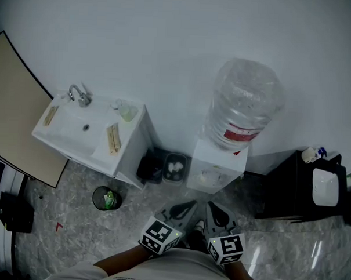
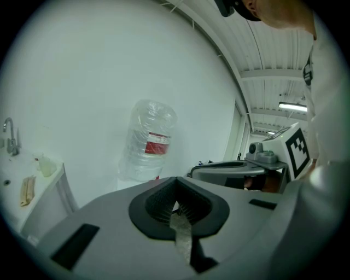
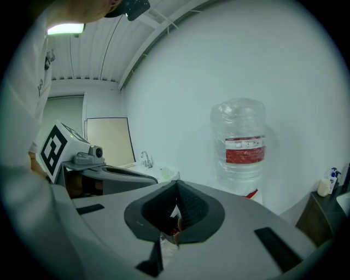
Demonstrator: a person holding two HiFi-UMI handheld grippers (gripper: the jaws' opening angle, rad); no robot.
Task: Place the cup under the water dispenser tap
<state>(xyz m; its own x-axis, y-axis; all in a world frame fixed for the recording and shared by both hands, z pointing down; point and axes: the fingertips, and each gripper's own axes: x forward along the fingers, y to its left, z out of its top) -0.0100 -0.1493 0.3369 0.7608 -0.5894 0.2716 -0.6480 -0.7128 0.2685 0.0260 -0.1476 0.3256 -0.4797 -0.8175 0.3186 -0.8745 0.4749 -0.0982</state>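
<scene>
Plainly, cup: we could not pick out a cup in any view. A pale round shape sat in the recess of the water dispenser (image 1: 216,167), but we could not tell what it was.
Left tongs (image 1: 181,211): clenched, pads together, nothing between them.
Right tongs (image 1: 217,211): clenched as well, holding nothing that we could see.
Bearing: in the head view the dispenser lay at one o'clock from the left tongs and at twelve from the right, so we judged the right hand slightly nearer.
Axis: the bottle (image 1: 244,102) stood upright on the dispenser. The tap was too small to make out.
Surface: speckled floor (image 1: 72,236), no tabletop.
Room: white wall (image 1: 168,49); sink (image 1: 66,126) at ten o'clock; black cabinet (image 1: 289,194) at two.
</scene>
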